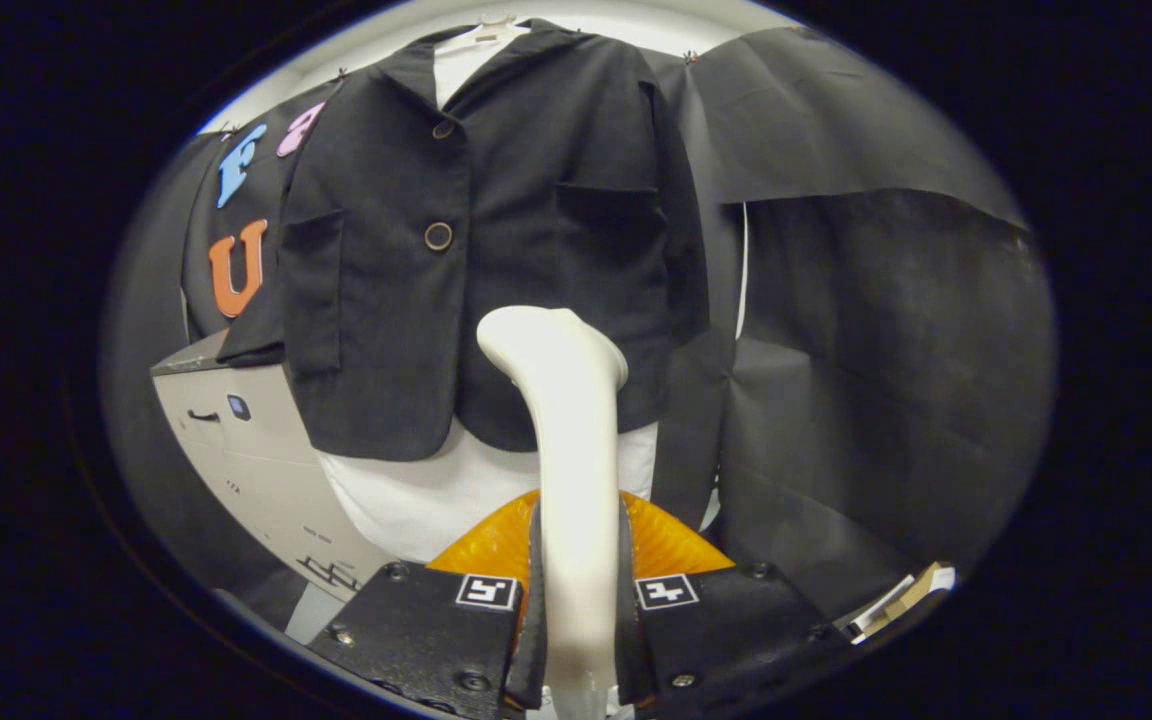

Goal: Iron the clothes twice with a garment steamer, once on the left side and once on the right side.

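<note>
A black jacket (pixel 496 230) over a white shirt (pixel 436 500) hangs straight ahead on a hanger. My gripper (pixel 578 610) is shut on the cream handle of the garment steamer (pixel 566 400), both fingers pressing its sides. The handle rises between the fingers and curves forward, its head near the jacket's lower front, slightly right of the button line. Whether the head touches the cloth I cannot tell. An orange translucent part of the steamer (pixel 671 545) shows just beyond the fingers.
A grey cabinet (pixel 236 440) with drawers stands to the left of the clothes, under the jacket's sleeve. Black cloth (pixel 876 370) hangs to the right. A small pale object (pixel 901 600) lies low at the right of the fingers.
</note>
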Demonstrator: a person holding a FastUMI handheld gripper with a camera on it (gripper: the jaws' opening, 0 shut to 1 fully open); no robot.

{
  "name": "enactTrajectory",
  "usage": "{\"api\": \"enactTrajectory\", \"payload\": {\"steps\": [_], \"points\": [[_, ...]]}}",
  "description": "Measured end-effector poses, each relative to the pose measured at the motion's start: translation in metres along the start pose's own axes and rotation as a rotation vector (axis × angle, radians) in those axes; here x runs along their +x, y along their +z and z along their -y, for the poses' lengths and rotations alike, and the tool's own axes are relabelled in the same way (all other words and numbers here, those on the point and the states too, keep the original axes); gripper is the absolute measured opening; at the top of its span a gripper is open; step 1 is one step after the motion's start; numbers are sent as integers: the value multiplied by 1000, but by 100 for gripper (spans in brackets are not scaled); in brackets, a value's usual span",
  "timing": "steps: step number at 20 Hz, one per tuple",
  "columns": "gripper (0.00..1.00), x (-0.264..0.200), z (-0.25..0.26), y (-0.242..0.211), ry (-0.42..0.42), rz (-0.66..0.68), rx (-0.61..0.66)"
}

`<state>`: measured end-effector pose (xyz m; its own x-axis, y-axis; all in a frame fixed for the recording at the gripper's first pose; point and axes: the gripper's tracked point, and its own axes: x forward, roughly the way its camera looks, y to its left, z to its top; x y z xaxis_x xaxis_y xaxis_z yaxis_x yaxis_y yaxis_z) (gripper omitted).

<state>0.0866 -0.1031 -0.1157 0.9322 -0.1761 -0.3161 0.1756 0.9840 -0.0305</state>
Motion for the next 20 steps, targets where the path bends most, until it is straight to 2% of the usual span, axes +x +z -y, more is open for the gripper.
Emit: {"api": "enactTrajectory", "payload": {"steps": [6,11,15,20], "points": [[30,-26,-3,-40,-7,-57,-2],[30,-93,-3,-72,0,-74,17],[30,-153,3,-71,10,-55,23],[30,-220,19,-49,27,-2,20]]}}
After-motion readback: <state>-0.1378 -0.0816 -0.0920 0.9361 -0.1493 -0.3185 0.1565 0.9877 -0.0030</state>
